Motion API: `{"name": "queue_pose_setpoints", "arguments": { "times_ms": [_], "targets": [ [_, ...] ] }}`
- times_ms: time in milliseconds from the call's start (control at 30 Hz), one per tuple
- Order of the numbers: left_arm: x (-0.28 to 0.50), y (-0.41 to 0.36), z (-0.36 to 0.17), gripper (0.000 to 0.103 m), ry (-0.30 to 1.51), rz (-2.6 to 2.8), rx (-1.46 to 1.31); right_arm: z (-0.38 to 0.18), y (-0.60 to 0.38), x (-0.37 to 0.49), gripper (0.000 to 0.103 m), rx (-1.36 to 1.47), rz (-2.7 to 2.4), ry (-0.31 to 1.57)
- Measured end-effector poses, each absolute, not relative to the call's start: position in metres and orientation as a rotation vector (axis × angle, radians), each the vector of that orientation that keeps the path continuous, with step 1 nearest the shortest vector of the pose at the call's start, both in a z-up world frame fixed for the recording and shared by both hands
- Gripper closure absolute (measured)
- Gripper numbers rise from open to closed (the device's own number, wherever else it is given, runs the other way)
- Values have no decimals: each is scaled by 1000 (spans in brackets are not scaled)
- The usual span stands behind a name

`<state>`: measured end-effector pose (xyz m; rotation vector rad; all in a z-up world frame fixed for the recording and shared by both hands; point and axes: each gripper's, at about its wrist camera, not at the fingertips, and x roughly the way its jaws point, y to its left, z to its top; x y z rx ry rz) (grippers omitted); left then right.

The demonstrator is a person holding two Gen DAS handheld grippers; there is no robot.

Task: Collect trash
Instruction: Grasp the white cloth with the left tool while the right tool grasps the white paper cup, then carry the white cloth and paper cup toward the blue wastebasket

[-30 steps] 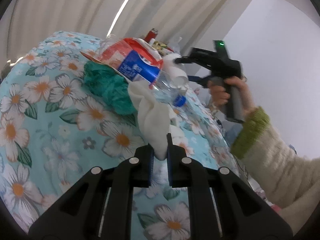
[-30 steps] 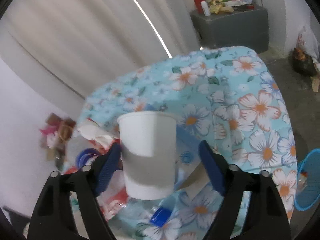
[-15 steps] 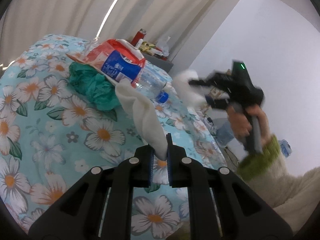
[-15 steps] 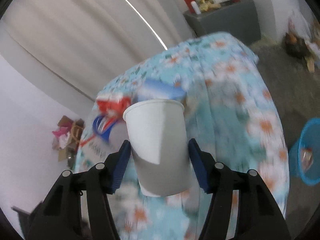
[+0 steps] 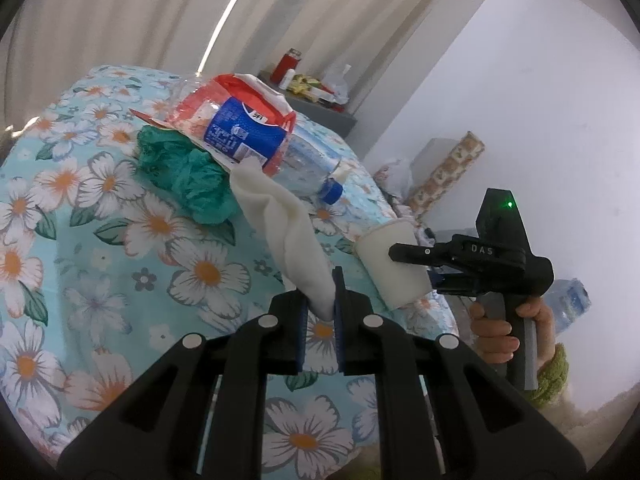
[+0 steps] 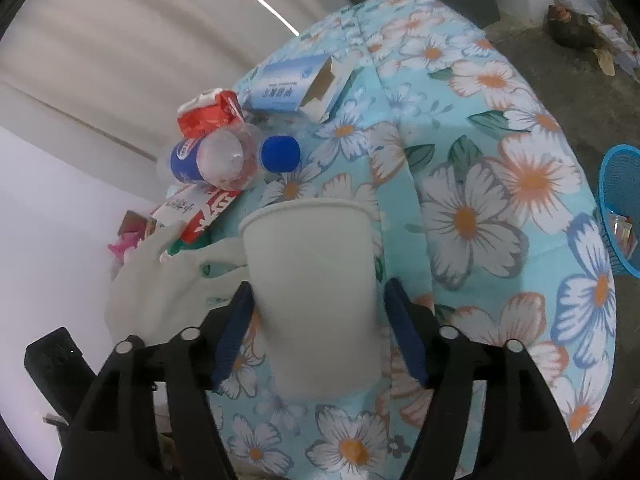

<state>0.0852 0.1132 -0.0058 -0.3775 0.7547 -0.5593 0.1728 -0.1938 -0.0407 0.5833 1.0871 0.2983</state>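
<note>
— White cloth (image 5: 280,216) is pinched at its tip between the shut jaws of the left gripper (image 5: 320,312); the rest of it trails up and back toward the pile on the table (image 5: 80,240).

— And the right one?

— The right gripper (image 6: 320,328) has its pads against both sides of a paper cup (image 6: 312,292), carrying it clear of the tabletop near the front edge. The cup's mouth points away from the camera.

— Where is the bin?

— A blue basket (image 6: 622,204) stands on the floor off the table's right side, with some wrappers already inside.

— What else waits?

— A bottle (image 5: 276,148) with a blue cap, a red wrapper (image 6: 208,110), a green crumple (image 5: 184,172) and a pale blue box (image 6: 296,84), all bunched at the far side.

— What could go wrong?

— My worry is the cloth. Its far end seems to lie against the bottle and wrapper, so a quick pull could drag them along or roll the bottle off the edge. The hold is only on a thin corner, so it might also slip out.

— And the cup?

— Thin paper; too hard a squeeze would likely crush it, too light and it could tip out before reaching the basket, which sits low and well apart.
</note>
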Motion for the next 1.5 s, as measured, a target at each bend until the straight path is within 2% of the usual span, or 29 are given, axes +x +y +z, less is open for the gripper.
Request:
{"name": "queue_pose_setpoints", "arguments": {
  "times_ms": [200, 233, 300, 600, 967, 1500],
  "targets": [
    [84, 110, -3, 94, 768, -525, -364, -42, -188, 182, 33, 590, 334, 1071],
    [83, 109, -2, 94, 768, -521, -359, -41, -189, 182, 37, 590, 336, 1063],
    [83, 108, 0, 94, 767, -516, -349, -37, -189, 182, 37, 590, 341, 1039],
    [83, 103, 7, 94, 758, -501, -338, -14, -184, 151, 37, 413, 261, 781],
    [69, 83, 32, 95, 680, -529, -303, -28, -207, 109, 38, 456, 225, 785],
    [67, 57, 89, 96, 547, -652, -307, 19, -236, 69, 38, 597, 239, 653]
  ]
}}
